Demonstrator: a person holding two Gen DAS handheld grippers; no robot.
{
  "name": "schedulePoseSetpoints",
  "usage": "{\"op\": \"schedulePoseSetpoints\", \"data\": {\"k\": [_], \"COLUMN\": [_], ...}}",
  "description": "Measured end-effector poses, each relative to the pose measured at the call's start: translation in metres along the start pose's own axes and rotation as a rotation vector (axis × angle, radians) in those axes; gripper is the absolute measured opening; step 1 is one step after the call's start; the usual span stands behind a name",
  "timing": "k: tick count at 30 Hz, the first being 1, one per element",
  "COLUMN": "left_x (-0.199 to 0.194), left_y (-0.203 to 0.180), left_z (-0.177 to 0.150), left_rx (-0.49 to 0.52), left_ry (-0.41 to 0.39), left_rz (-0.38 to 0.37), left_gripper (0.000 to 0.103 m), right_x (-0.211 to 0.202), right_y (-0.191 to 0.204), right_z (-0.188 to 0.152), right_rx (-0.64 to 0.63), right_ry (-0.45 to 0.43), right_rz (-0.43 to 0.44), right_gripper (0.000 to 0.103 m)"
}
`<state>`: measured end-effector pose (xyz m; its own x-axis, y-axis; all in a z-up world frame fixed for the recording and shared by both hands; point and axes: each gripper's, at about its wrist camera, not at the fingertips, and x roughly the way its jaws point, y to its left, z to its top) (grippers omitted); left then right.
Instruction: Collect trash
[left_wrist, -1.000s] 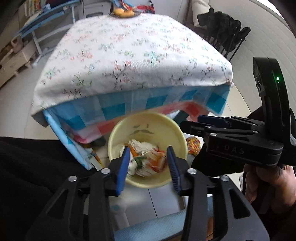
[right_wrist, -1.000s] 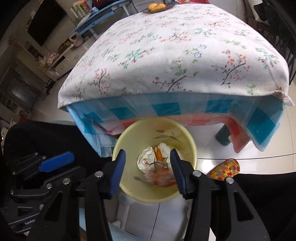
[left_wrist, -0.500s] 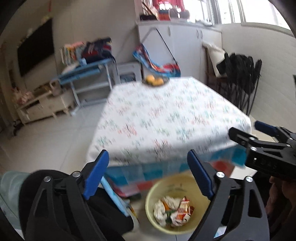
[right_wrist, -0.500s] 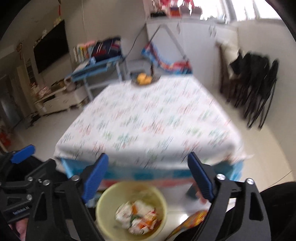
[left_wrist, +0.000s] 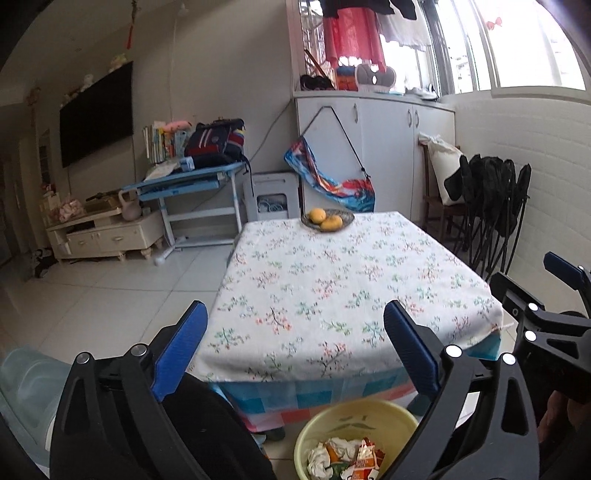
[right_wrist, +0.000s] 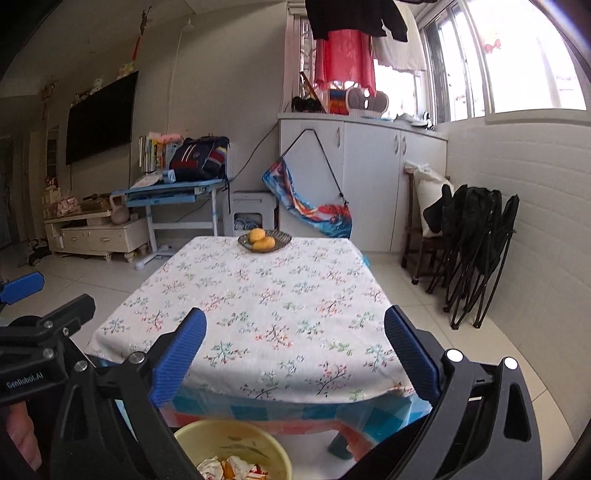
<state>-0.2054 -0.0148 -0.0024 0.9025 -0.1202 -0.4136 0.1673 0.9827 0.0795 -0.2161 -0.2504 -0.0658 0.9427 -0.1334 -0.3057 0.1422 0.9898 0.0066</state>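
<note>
Left gripper (left_wrist: 295, 343): blue-padded jaws opening, nothing between.
Right gripper (right_wrist: 295, 345): likewise opening, empty.
Trash: crumpled wrappers (left_wrist: 345, 459) inside round yellow plastic bin (left_wrist: 314, 428), near floral-clothed table (left_wrist: 332, 280).
Writing: "GenRobot.AI" on left gripper's body.

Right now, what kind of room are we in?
Most likely a home living-dining room: a wall-mounted TV, a dining table with a fruit plate, and laundry hanging by the window.
</note>
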Motion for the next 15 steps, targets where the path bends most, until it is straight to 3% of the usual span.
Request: {"op": "schedulePoseSetpoints", "data": {"k": [15], "left_x": [-0.0036], "left_y": [0.0092], "left_z": [0.0048], "left_rx": [-0.020], "left_ry": [-0.020], "left_rz": [0.005], "left_gripper": [0.095], "right_x": [0.0035], "right_y": [0.0020], "right_z": [0.0005], "right_rx": [0.008], "right_ry": [0.001], "right_rz": [-0.006], "right_gripper": [0.095]}}
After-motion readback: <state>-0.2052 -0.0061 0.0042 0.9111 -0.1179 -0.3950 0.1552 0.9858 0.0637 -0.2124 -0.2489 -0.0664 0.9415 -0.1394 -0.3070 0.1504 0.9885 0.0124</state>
